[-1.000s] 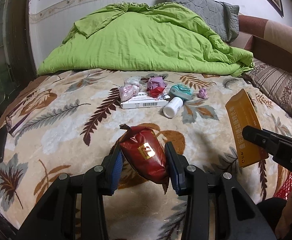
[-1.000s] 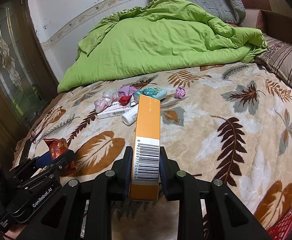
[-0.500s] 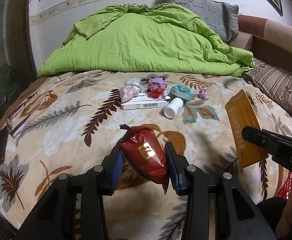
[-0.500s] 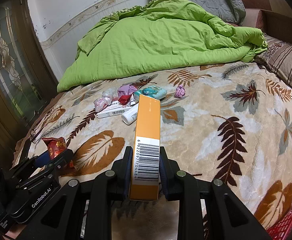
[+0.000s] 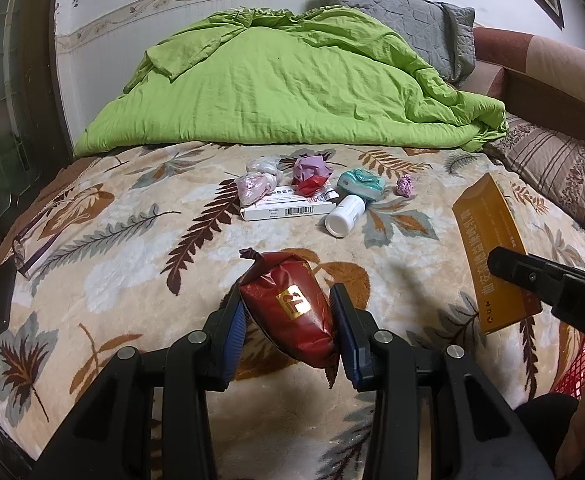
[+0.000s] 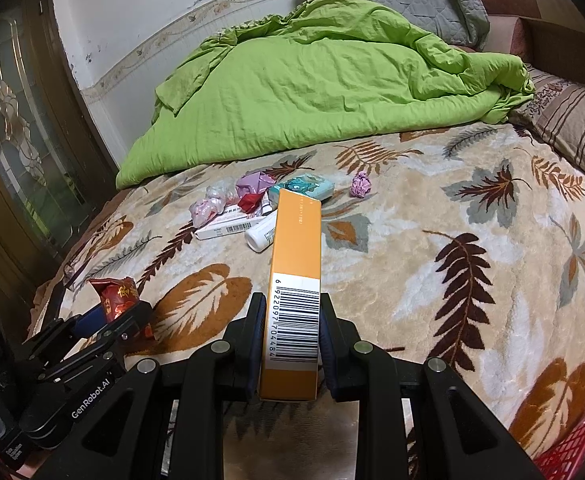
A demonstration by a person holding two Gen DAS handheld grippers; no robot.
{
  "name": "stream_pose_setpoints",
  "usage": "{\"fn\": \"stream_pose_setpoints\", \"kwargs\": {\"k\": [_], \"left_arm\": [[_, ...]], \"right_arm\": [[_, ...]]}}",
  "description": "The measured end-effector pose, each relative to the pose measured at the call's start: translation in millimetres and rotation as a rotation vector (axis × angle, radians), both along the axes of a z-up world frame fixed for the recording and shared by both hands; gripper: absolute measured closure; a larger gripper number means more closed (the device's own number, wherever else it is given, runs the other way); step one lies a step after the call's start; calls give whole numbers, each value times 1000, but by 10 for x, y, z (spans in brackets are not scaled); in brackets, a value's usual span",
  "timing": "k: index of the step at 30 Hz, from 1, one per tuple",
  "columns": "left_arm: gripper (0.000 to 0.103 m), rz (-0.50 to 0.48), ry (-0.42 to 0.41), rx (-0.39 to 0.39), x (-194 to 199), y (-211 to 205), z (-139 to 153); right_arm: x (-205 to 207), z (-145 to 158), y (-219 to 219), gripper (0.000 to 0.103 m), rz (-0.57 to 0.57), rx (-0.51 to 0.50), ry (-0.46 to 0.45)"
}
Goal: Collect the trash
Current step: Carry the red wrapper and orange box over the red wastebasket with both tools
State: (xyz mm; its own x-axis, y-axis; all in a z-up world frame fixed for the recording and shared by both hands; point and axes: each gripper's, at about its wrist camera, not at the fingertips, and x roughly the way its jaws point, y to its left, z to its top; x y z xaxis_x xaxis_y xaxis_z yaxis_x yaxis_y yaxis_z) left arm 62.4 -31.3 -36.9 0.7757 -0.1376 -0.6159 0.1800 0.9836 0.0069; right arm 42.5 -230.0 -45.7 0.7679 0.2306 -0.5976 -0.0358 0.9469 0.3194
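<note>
- Blue-padded fingers [image 5: 234, 332] of the left gripper [image 5: 288, 328] are narrowed onto a dark red snack packet [image 5: 292, 312] — pinched at both sides, held above the leaf-patterned bed [image 5: 112, 248].
- Orange carton [image 6: 294, 292] stands lengthwise in the right gripper [image 6: 290, 336], fingers [image 6: 254, 332] pressed on its barcode end — more trash [image 6: 252, 208] lies farther up the bed.
</note>
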Motion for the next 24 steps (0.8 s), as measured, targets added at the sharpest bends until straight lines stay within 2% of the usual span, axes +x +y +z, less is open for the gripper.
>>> {"fn": "stream_pose_setpoints", "kwargs": {"k": [7, 15, 20, 24], "left_arm": [[63, -2, -2, 5, -1, -10, 0], [63, -31, -13, 7, -13, -91, 21], [63, -119, -26, -2, -94, -251, 89], [63, -218, -11, -42, -189, -416, 147]], "right_arm": [[-114, 70, -129, 76, -26, 44, 0], [-311, 159, -387, 76, -74, 47, -8], [-487, 227, -594, 76, -102, 47, -10], [-691, 259, -770, 76, -128, 51, -5]]}}
